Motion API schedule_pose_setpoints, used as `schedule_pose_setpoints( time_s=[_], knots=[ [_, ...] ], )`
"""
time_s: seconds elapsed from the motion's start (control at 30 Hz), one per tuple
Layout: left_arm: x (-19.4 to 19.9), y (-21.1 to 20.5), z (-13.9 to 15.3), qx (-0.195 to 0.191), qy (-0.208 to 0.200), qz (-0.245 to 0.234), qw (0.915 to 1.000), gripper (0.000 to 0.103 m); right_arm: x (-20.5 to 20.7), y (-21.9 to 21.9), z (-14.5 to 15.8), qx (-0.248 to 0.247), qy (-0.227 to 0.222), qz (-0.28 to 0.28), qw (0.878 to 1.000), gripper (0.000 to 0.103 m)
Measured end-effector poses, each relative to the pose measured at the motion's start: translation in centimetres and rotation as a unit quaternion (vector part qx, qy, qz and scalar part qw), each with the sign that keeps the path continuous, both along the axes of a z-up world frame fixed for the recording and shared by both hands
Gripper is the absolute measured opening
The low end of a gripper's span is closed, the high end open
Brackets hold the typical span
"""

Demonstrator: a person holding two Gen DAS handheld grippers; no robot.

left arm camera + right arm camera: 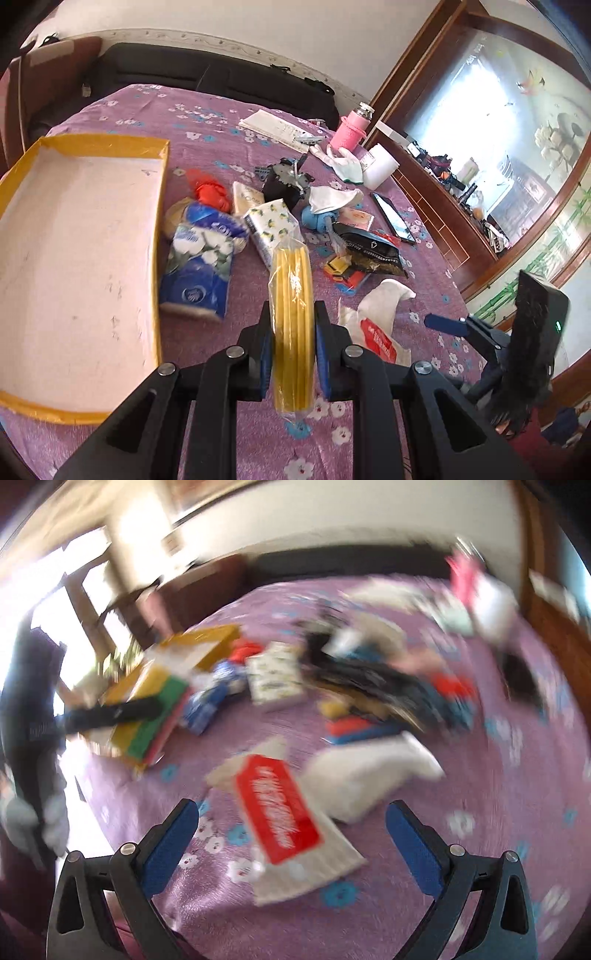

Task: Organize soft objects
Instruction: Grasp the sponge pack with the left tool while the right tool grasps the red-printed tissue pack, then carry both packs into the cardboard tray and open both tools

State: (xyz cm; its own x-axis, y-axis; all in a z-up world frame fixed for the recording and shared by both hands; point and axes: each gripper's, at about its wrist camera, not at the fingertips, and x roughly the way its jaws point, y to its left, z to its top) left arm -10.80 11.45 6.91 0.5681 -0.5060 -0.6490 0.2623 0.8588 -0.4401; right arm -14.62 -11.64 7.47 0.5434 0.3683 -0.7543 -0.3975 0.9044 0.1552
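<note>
Both wrist cameras look down along their fingers, close over the purple bedspread (207, 110) — both show its cluttered middle.

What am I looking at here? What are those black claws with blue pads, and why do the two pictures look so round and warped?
No robot: a person holds a two-finger tool in each hand, each with a wide-angle camera looking along its fingers. The sharp picture comes from the left gripper, shut on a wrapped stack of yellow sponge cloths. The blurred one comes from the right gripper, open and empty above a white bag with a red label. Below is a purple flowered bedspread strewn with tissue packs, gloves and wrappers, beside an empty yellow-rimmed box.
</note>
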Motion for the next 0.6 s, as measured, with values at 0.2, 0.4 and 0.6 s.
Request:
schedule_pose_setpoints(
  time_s=[0.2,0.4,0.6],
  knots=[
    [-1.3,2.3,-0.5,-0.015,0.003,0.022,0.9997,0.019,2.1,4.2,-3.0,-0.070,0.018,0.024,0.997,0.061],
    [-2.4,4.6,-0.2,-0.024,-0.005,0.040,0.9989,0.019,2.6,2.6,-2.0,-0.019,0.032,-0.010,0.999,0.043],
    [-2.2,6.6,0.5,-0.045,-0.011,0.048,0.9978,0.019,3.1,2.5,1.9,0.046,0.034,-0.014,0.998,0.043]
  ],
)
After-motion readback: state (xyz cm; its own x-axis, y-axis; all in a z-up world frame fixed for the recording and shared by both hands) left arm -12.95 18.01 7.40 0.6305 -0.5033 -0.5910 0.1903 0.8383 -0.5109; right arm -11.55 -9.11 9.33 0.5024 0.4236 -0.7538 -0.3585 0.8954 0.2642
